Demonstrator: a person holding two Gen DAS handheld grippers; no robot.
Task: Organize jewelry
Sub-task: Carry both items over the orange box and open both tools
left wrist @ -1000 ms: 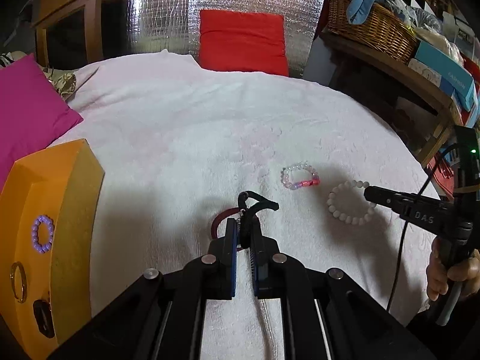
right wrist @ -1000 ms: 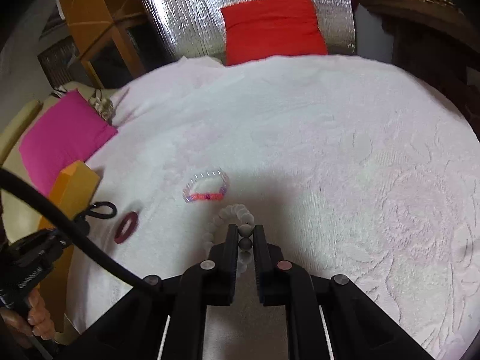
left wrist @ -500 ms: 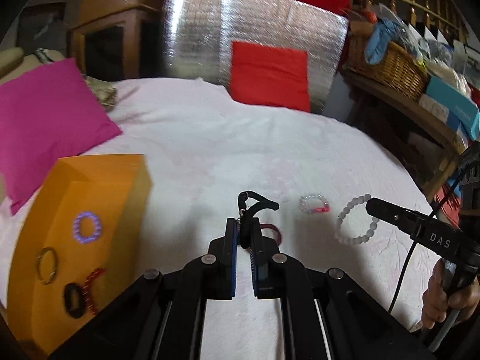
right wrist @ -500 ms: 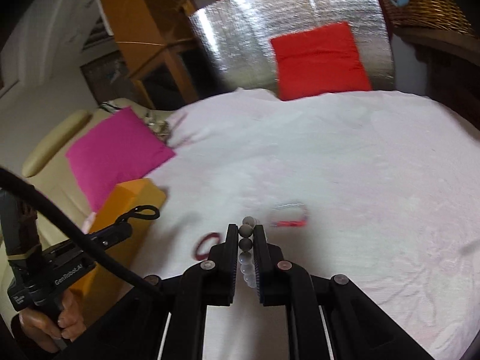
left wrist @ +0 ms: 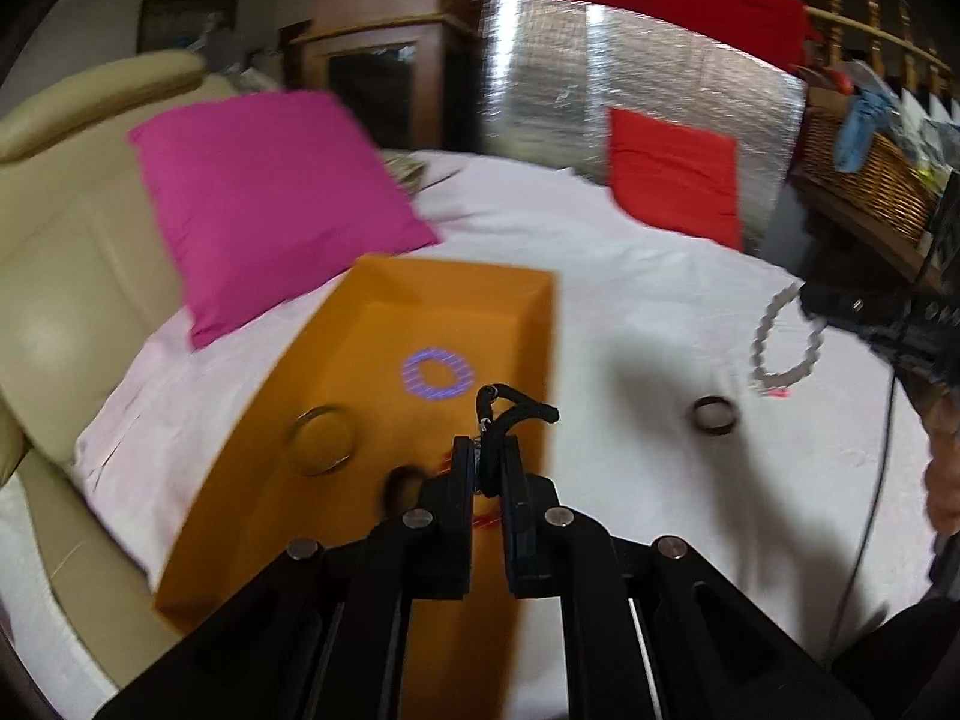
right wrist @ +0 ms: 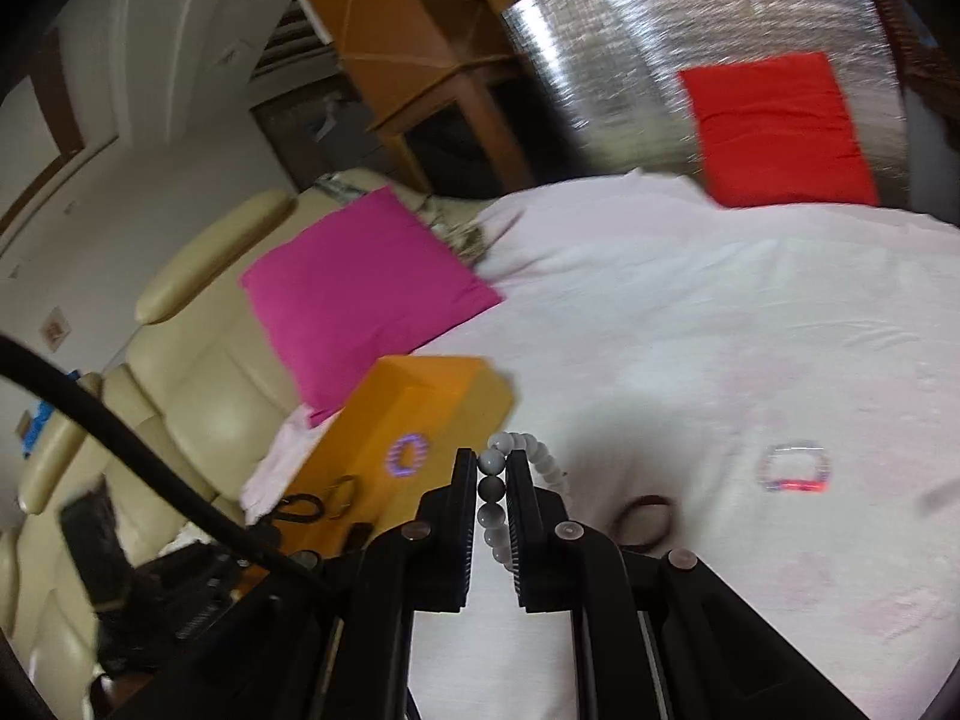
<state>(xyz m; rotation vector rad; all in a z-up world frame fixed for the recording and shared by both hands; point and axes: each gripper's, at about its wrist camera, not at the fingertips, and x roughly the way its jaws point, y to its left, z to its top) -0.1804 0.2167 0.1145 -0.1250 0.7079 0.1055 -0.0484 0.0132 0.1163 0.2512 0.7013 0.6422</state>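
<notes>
My left gripper [left wrist: 485,444] is shut on a black cord loop [left wrist: 517,407] and hangs over the right part of the open orange box [left wrist: 456,288]. A purple bead bracelet [left wrist: 436,373], a metal bangle [left wrist: 324,441] and a dark ring [left wrist: 401,485] lie in the box. My right gripper [right wrist: 492,459] is shut on a white bead bracelet [right wrist: 489,489], lifted off the bed just right of the box [right wrist: 432,396]. In the left wrist view the bracelet [left wrist: 780,336] dangles from it. A dark red ring [left wrist: 712,416] and a pink-and-clear bracelet [right wrist: 795,468] lie on the white bedspread [right wrist: 720,330].
A magenta cushion [left wrist: 270,192] lies behind the box, beside a beige leather seat [left wrist: 66,252]. A red cushion [left wrist: 672,174] leans on a silver foil panel at the back. A wicker basket [left wrist: 864,174] stands on a shelf to the right. A person's hand [left wrist: 942,480] shows at the right edge.
Both grippers have swung left toward the orange box and risen. The white bracelet has come up off the bed in the right gripper. The black loop now hangs over the box.
</notes>
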